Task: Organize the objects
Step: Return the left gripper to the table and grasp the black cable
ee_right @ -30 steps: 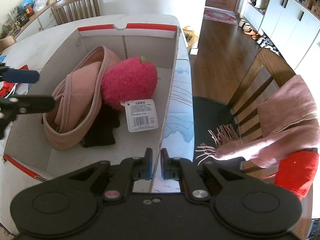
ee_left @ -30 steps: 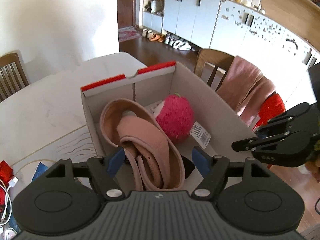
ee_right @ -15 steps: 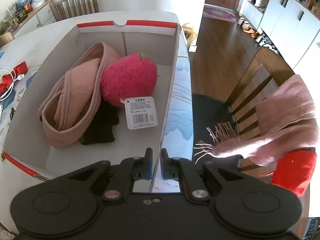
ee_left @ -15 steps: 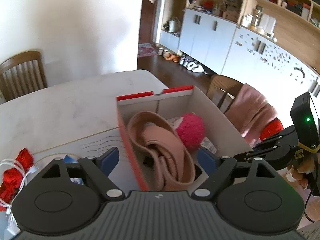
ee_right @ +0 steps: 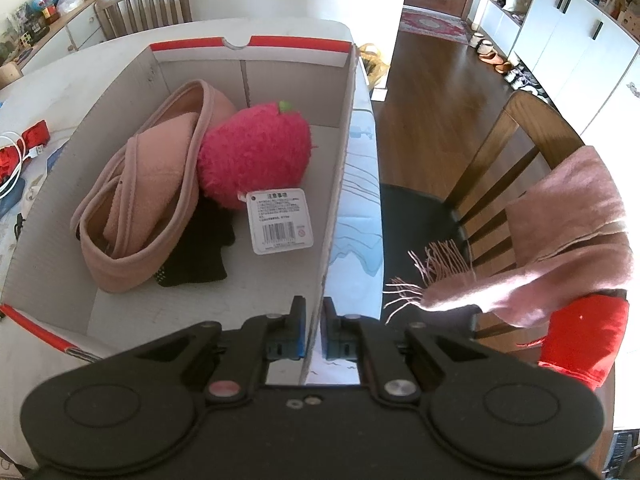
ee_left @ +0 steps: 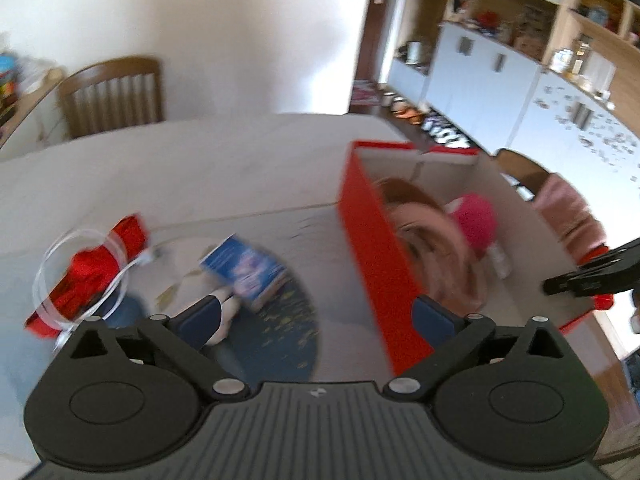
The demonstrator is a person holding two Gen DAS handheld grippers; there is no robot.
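The right tongs (ee_right: 313, 330) are pinching the near end of the box's right wall, one pad inside and one outside, holding the box (ee_right: 340, 168) steady on the table (ee_left: 180, 168). The left tongs (ee_left: 316, 316) are spread wide and hold nothing; they hang over the table to the left of the box, with its red side wall between their pads in that blurred view.

Nearest inside the box lies something black (ee_right: 192, 256), partly under a pink cloth band (ee_right: 140, 200) coiled along the left side. Beyond it, against the right wall, sits a red plush (ee_right: 256, 152) with a paper tag (ee_right: 280, 220).

On the table left of the box, outside it, lie a small blue pack (ee_left: 244, 270), and farther left a red bundle (ee_left: 88, 272) looped with white cable (ee_left: 52, 280). These look like what is left to put away.

The pack looks light and stiff-sided, so I would take it across its narrow sides. The bundle looks soft and will sag; grip it at the thick middle. The cable is springy and may drag along or slip loose.

Past the table's right edge a chair (ee_right: 532, 128) carries a pink scarf (ee_right: 568, 232).
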